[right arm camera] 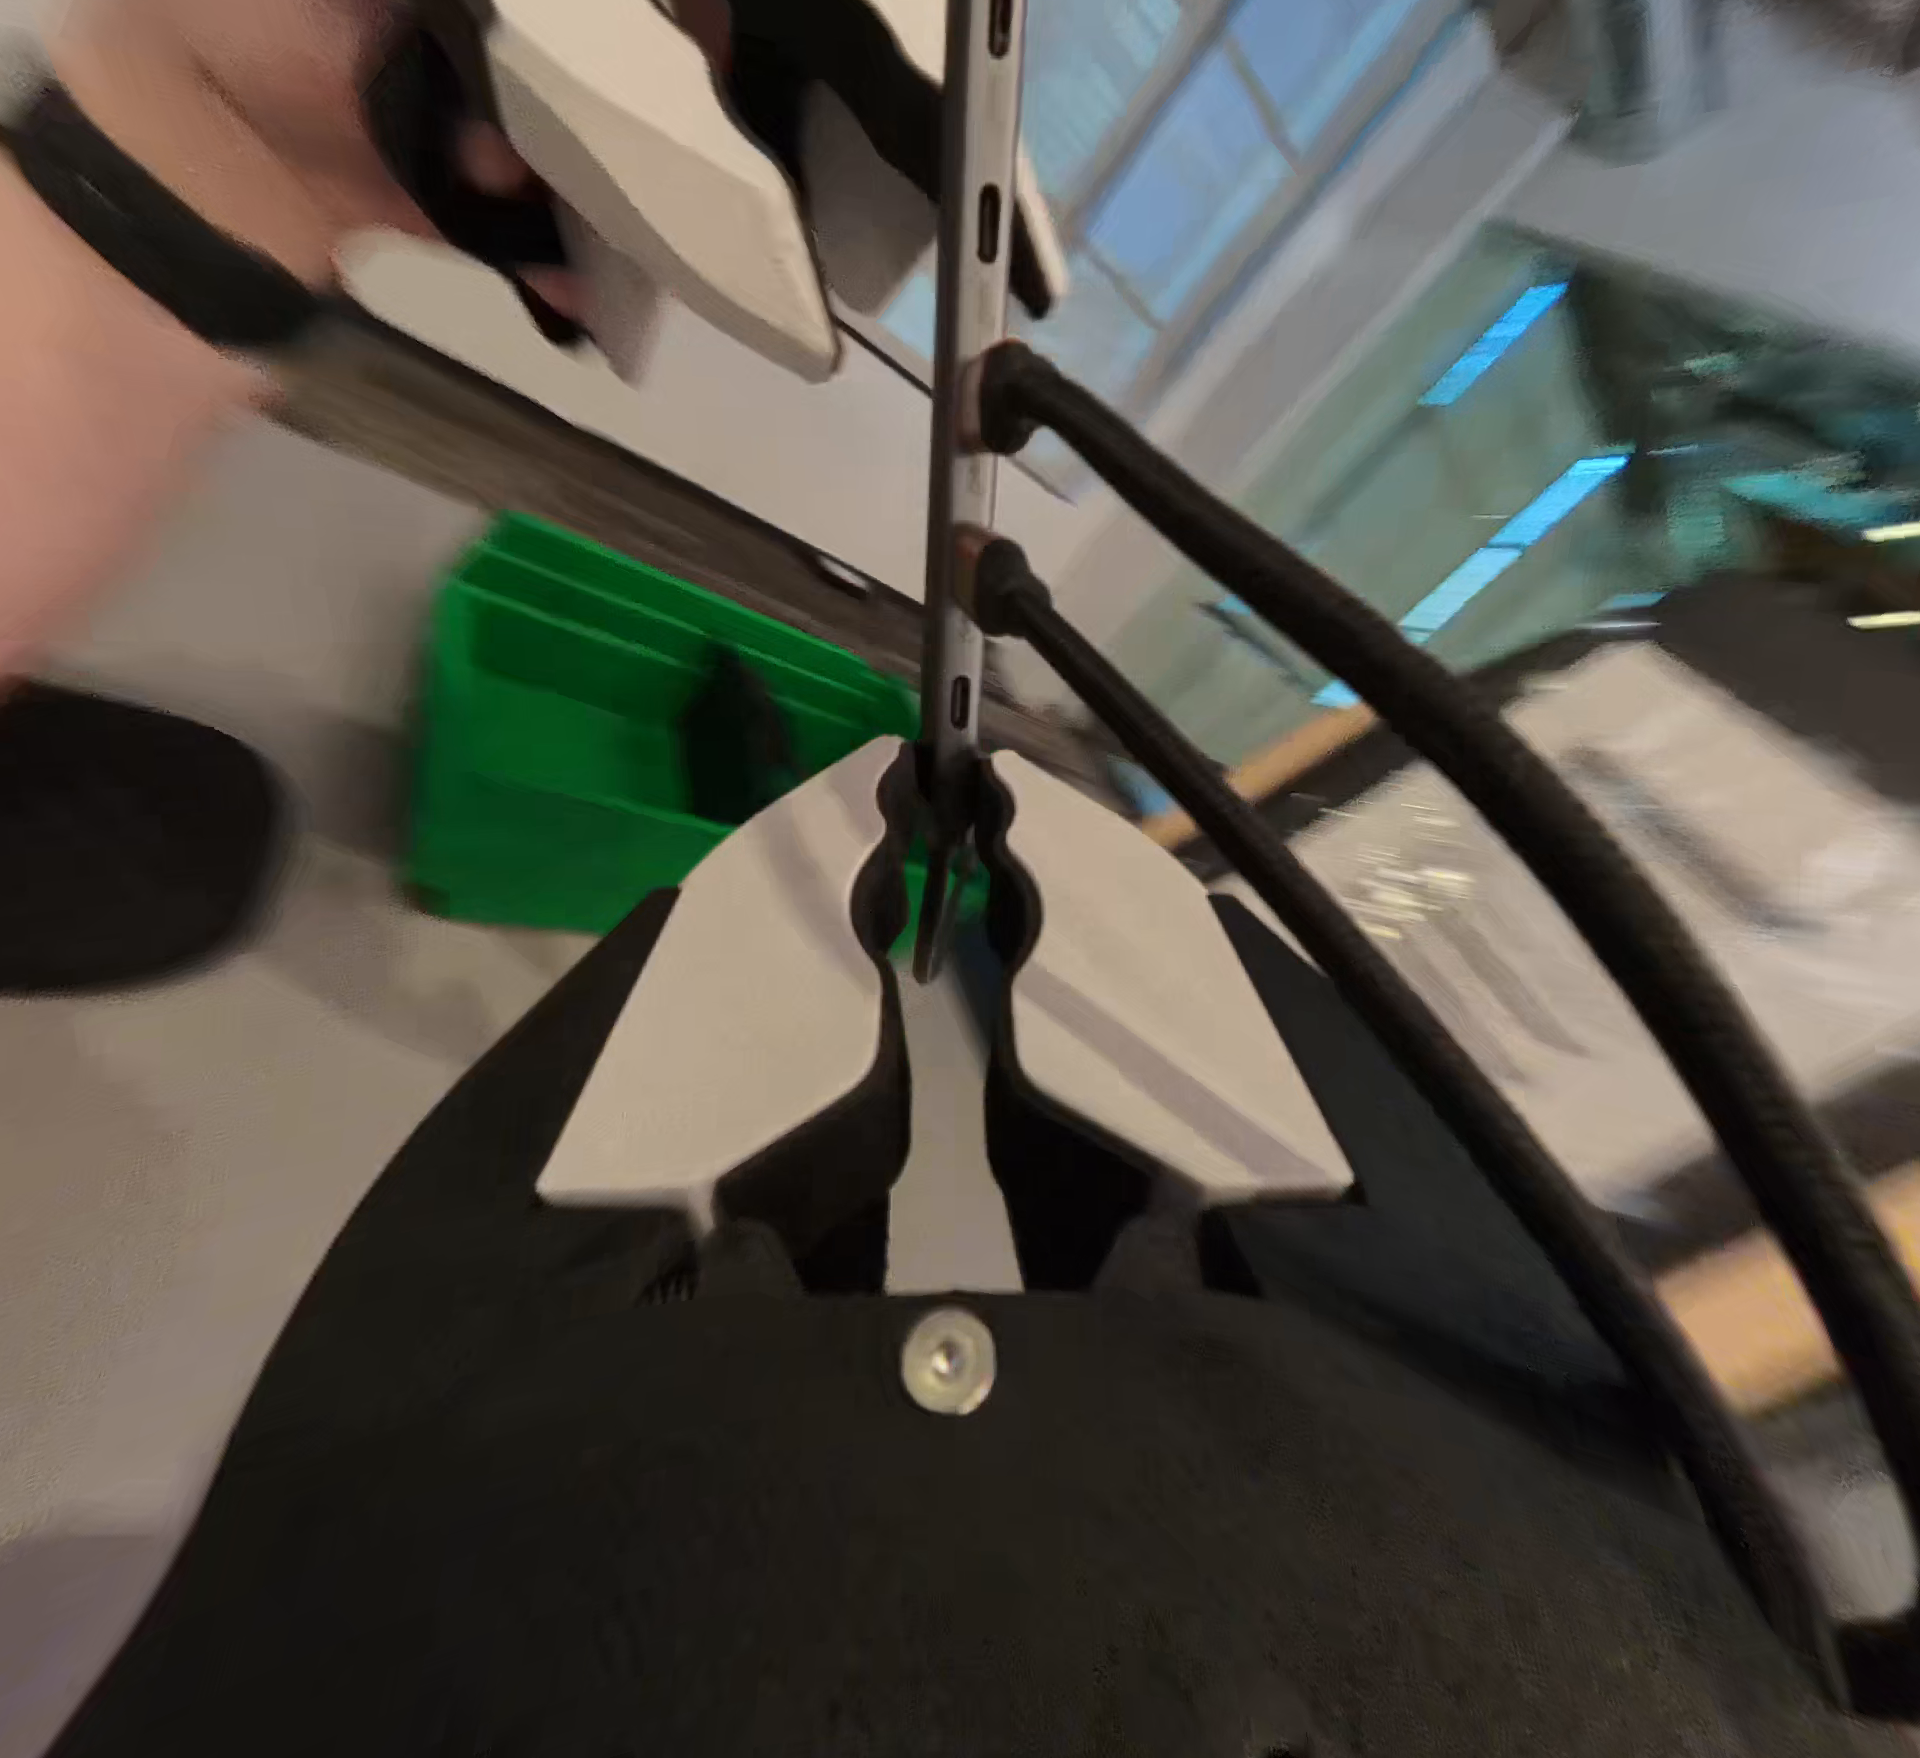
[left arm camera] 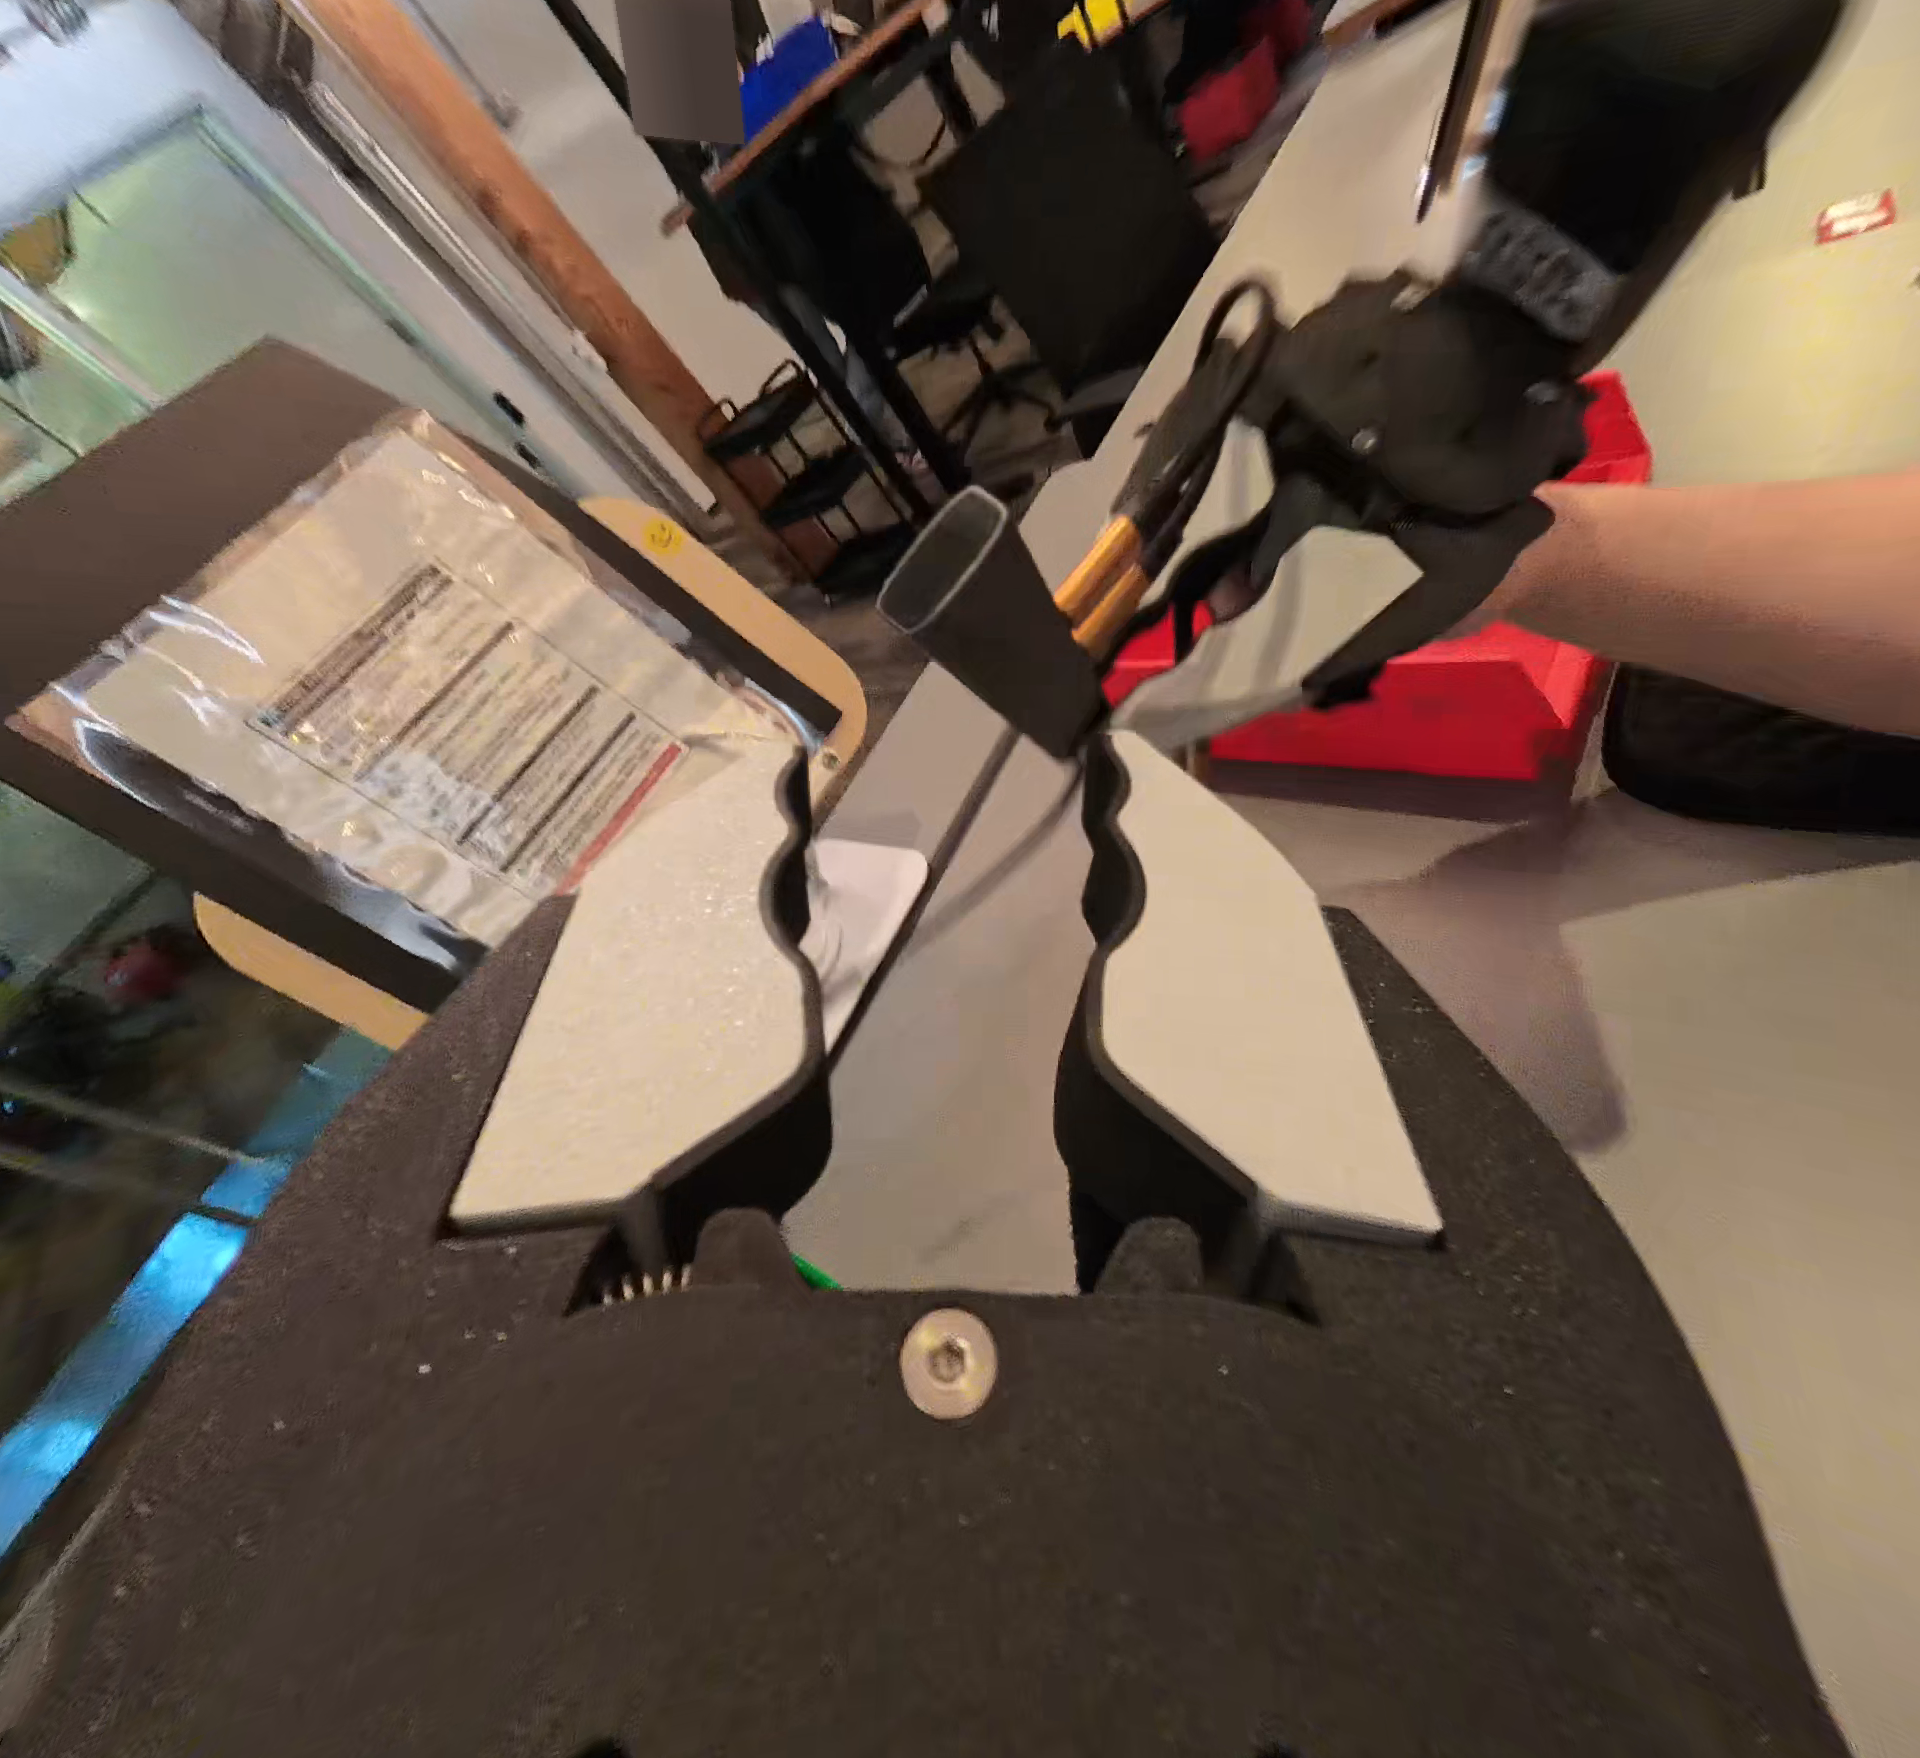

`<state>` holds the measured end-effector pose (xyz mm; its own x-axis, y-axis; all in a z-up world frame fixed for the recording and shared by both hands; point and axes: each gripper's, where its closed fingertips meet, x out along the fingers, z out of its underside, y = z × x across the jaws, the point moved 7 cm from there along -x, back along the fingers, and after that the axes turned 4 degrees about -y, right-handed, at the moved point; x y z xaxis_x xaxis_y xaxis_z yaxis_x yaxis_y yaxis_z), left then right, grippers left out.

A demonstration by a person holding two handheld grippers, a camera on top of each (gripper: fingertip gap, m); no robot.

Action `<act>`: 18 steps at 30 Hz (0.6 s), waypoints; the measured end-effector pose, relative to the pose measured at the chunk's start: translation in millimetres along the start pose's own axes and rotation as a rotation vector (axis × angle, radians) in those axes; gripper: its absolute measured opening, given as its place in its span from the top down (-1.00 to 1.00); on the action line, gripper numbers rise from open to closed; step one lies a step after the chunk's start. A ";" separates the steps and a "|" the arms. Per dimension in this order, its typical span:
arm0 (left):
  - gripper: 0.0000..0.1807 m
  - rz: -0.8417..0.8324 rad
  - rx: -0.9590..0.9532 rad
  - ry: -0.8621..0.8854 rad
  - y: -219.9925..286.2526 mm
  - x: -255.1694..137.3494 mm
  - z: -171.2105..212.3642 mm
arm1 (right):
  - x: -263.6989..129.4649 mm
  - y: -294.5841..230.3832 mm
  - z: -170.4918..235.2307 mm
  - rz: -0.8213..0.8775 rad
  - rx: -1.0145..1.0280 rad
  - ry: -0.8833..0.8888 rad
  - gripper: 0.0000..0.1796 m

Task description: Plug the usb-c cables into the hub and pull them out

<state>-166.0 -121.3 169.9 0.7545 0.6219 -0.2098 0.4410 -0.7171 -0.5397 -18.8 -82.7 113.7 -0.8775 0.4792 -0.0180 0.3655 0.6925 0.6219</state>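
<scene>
Hub (right arm camera: 971,482) clamped in right gripper (right arm camera: 945,789) — two cables (right arm camera: 1351,877) plugged, left gripper (left arm camera: 945,763) wide.

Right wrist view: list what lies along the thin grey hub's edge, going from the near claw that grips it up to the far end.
Right claw clamping the thin grey hub → empty port → lower black braided cable plug → upper black braided cable plug → empty port → empty port at the far end.
</scene>
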 end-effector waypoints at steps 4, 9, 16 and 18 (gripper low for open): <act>0.43 0.032 -0.065 0.009 1.9 7.9 -4.3 | -17.1 10.3 0.3 0.330 -0.480 -0.189 0.88; 0.37 0.103 -0.193 0.027 8.1 14.1 -11.9 | -16.2 12.6 6.9 0.523 -0.652 -0.212 0.88; 0.49 0.127 -0.340 -0.048 -0.8 30.3 0.3 | -12.0 11.6 8.9 0.611 -0.707 -0.238 0.88; 0.53 0.116 -0.346 -0.050 -3.4 32.6 2.0 | -12.1 11.3 9.1 0.608 -0.721 -0.238 0.88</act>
<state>-143.8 -97.9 163.3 0.7882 0.5384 -0.2980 0.4985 -0.8426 -0.2038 -1.2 -75.8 113.9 -0.4868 0.7977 0.3559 0.3882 -0.1674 0.9063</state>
